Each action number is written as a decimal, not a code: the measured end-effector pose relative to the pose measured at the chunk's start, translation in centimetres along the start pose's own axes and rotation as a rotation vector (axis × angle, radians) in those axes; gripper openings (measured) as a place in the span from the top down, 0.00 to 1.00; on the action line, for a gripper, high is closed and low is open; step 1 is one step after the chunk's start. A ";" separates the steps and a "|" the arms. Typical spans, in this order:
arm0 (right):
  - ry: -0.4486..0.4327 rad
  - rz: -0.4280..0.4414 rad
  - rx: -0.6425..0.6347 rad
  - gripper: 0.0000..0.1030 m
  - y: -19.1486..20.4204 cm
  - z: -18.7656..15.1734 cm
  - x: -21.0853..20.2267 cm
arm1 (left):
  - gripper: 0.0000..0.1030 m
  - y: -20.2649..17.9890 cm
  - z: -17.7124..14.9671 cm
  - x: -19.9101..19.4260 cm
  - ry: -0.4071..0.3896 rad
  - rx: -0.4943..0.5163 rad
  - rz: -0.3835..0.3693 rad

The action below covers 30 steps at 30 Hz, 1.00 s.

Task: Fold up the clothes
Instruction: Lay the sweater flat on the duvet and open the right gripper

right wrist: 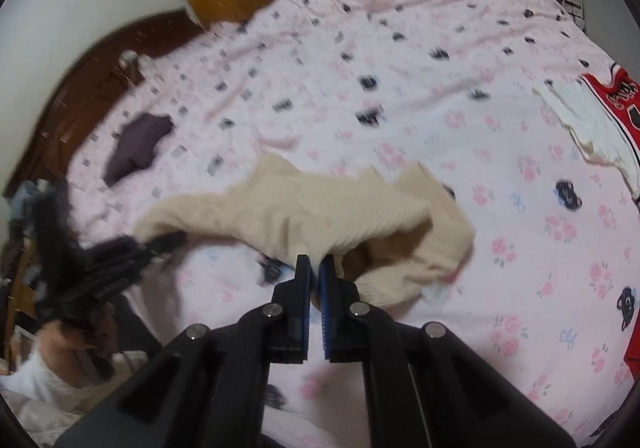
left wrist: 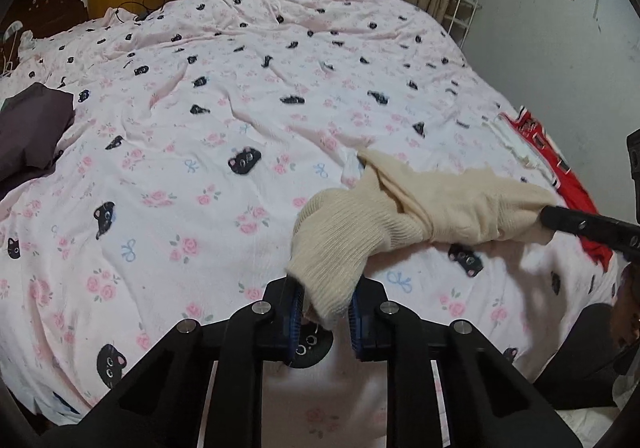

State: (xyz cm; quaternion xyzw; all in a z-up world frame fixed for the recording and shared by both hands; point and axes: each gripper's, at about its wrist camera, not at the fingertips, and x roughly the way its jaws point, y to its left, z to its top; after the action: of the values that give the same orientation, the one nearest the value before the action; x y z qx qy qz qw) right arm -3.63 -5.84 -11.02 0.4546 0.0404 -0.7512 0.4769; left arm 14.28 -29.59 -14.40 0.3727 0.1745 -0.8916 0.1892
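A cream knit sweater [left wrist: 420, 208] lies stretched across the pink cat-print bedspread [left wrist: 180, 120]. My left gripper [left wrist: 326, 296] is shut on its ribbed cuff, and the blue pads [left wrist: 297, 304] pinch the knit from both sides. In the right wrist view my right gripper [right wrist: 315, 262] is shut on a thin edge of the sweater [right wrist: 320, 208], which bunches up just beyond the fingertips. From each wrist view the other gripper shows at the sweater's far end: the right gripper [left wrist: 546, 214] at the right, the blurred left gripper [right wrist: 176, 238] at the left.
A dark purple garment [right wrist: 136, 144] lies near the wooden headboard [right wrist: 80, 88]. A red jersey [right wrist: 616, 104] and a white garment [right wrist: 580, 120] lie at the bed's right edge. A person's hand [right wrist: 80, 340] holds the left gripper. Curtains and a wardrobe stand behind the bed.
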 end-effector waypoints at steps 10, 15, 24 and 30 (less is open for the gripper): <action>-0.229 0.246 -0.007 0.95 2.6 5.4 -9.4 | 0.84 2.5 3.0 -5.1 -0.192 -0.057 0.044; -0.176 0.111 0.121 0.95 -1.2 6.8 -7.4 | 0.84 4.1 3.4 -5.7 -0.203 -0.093 0.060; -0.020 -0.350 0.139 0.47 -5.3 3.5 -2.4 | 0.84 1.6 1.4 -2.7 -0.089 -0.014 0.049; -0.009 -0.265 -0.128 0.47 0.2 2.0 -2.3 | 0.84 -0.9 0.4 -1.7 -0.046 0.034 0.026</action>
State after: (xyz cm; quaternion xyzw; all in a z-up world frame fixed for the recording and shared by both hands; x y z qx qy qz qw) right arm -4.46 -5.37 -8.19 0.4108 0.1458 -0.8055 0.4014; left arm 14.75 -28.67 -12.77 0.3574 0.1501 -0.9002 0.1982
